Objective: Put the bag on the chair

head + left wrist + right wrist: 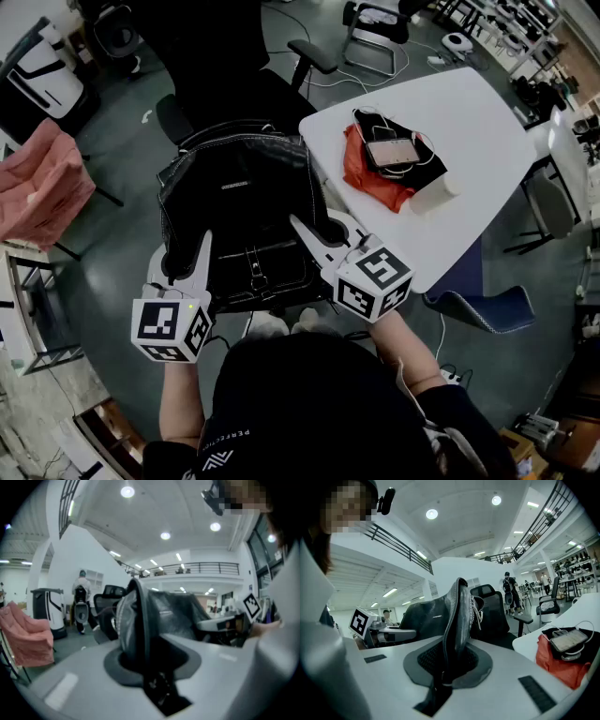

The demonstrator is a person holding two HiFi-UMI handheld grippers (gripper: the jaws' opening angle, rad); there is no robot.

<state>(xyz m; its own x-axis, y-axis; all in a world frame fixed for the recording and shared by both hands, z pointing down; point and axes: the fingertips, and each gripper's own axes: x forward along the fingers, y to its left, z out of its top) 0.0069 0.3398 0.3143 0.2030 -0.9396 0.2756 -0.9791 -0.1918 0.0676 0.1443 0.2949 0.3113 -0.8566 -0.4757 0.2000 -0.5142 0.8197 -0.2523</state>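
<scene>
Bag [246,202] is black, glossy, soft creased leather.

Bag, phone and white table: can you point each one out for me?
bag [246,202], head view, middle of its black top side
phone [392,152], head view, middle of its screen
white table [473,117], head view, bare part of its top

Black bag [239,202] of faintly glossy, leather-like material, with a silvery metal zip [478,609] and buckle [256,274]. Left tongs [140,658] and right tongs [450,663] of matt grey plastic, with dark textured pads [424,660]. Smooth white bench [487,112]. Crumpled red cloth [370,183]. Chair [492,609] back of black mesh.
</scene>
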